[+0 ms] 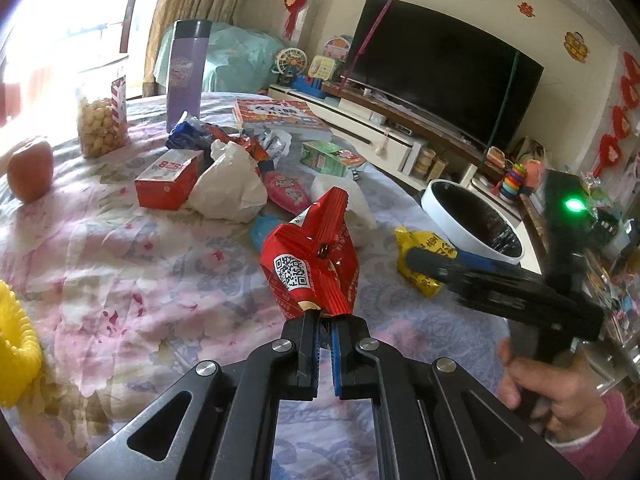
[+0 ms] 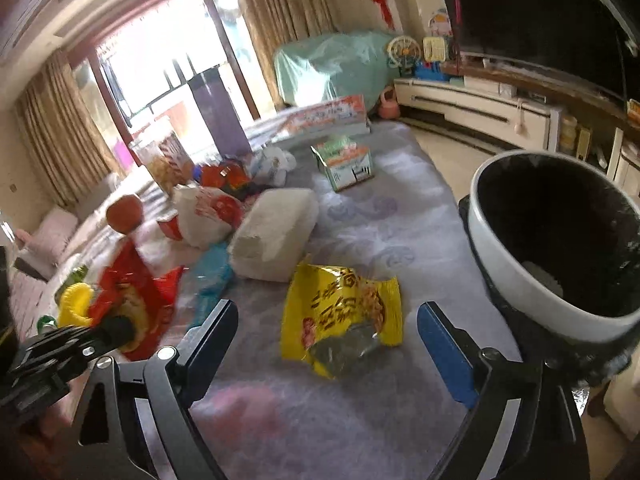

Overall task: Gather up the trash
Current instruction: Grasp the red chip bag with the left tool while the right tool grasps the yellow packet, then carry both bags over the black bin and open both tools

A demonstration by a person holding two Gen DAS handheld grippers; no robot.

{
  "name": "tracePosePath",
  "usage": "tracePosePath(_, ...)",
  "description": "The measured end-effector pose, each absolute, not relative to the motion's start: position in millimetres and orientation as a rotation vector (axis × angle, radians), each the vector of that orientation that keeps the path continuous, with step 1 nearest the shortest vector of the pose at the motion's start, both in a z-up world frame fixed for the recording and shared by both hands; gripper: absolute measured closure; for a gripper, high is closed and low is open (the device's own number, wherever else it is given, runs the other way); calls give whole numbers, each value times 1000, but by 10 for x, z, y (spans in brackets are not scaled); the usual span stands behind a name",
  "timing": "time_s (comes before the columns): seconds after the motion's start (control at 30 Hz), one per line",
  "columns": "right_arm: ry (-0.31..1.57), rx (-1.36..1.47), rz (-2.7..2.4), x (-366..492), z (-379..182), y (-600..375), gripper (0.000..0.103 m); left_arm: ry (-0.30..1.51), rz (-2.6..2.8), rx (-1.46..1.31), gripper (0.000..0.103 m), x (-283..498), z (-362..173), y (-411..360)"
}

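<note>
My left gripper (image 1: pixel 325 322) is shut on a red snack wrapper (image 1: pixel 310 258) with a QR code and holds it above the floral tablecloth (image 1: pixel 140 272). The wrapper also shows, blurred, at the left of the right wrist view (image 2: pixel 132 300). My right gripper (image 2: pixel 324 332) is open, its jaws either side of a yellow snack wrapper (image 2: pixel 340 320) lying on the cloth; it also shows in the left wrist view (image 1: pixel 424 258). A white trash bin with a black liner (image 2: pixel 556 248) stands just right of the table edge.
More litter lies behind: a crumpled white bag (image 1: pixel 228 180), a red box (image 1: pixel 168 180), a green carton (image 2: pixel 344 160), a white packet (image 2: pixel 276 232), a blue wrapper (image 2: pixel 212 276). An apple (image 1: pixel 30 168), snack jar (image 1: pixel 102 120) and purple flask (image 1: pixel 186 72) stand farther back.
</note>
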State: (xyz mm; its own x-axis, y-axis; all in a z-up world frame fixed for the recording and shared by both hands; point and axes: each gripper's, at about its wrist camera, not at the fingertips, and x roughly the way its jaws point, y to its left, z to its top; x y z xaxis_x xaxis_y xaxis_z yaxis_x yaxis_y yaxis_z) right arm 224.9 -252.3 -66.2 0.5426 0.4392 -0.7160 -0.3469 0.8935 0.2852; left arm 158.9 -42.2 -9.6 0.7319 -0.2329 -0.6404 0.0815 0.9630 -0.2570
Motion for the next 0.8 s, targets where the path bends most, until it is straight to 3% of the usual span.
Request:
tracePosePath(0.03, 902, 110, 459, 2291, -705, -2521, 27, 732, -179, -217, 100, 1602, -96, -431)
tracePosePath(0.07, 913, 110, 455, 2305, -730, -2527, 56, 732, -183, -216, 100, 1612, -98, -435)
tracePosePath(0.1, 927, 120, 452, 2321, -759, -2547, 67, 732, -188, -214, 100, 1618, -98, -450)
tracePosePath(0.17, 918, 148, 467, 2290, -747, -2608, 77, 733, -198, -211, 100, 1632, -102, -477)
tracePosePath(0.8, 804, 262, 382, 2045, -281, -3527, 79, 748, -344, -141, 100, 2078, -58, -1132)
